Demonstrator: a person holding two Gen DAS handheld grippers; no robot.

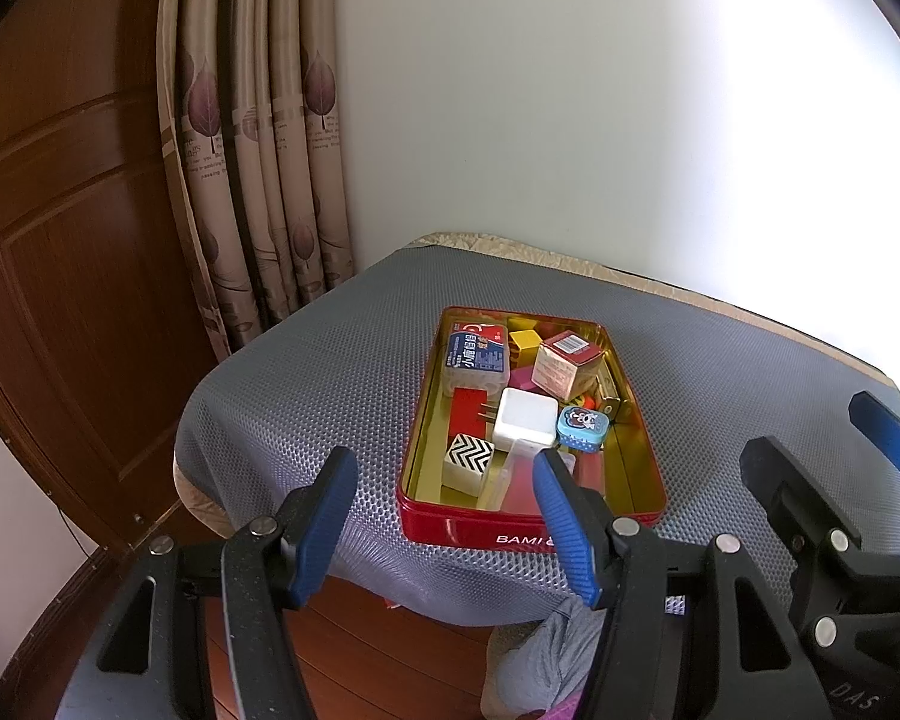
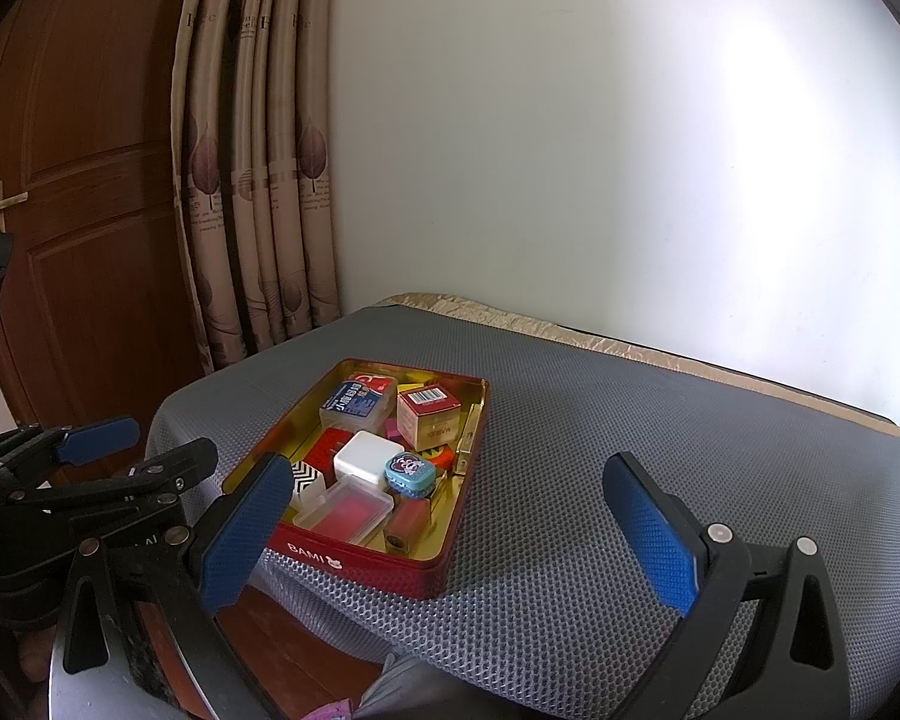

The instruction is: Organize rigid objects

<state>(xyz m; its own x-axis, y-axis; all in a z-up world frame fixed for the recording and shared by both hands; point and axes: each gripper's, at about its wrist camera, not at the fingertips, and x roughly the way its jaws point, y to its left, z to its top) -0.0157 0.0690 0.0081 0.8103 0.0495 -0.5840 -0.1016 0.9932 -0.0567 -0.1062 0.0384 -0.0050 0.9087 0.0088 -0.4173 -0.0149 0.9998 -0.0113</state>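
Note:
A red tin point(image 1: 480, 525) point(image 2: 354, 558) with a gold inside stands near the front edge of a grey mesh-covered table point(image 1: 306, 384) point(image 2: 570, 480). It holds several small items: a white charger point(image 1: 525, 417) point(image 2: 360, 455), a small blue tin point(image 1: 581, 427) point(image 2: 408, 473), a black-and-white zigzag block point(image 1: 468, 461), a beige box point(image 1: 567, 363) point(image 2: 429, 417), a blue-labelled case point(image 1: 475, 354) point(image 2: 357, 403) and a clear case point(image 2: 345, 507). My left gripper point(image 1: 444, 474) is open and empty in front of the tin. My right gripper point(image 2: 450, 492) is open and empty, to the tin's right.
A patterned curtain point(image 1: 252, 150) point(image 2: 252, 180) and a wooden door point(image 1: 60, 240) point(image 2: 84, 180) stand at the left. A white wall is behind the table. Wooden floor point(image 1: 360, 648) lies below the table's front edge.

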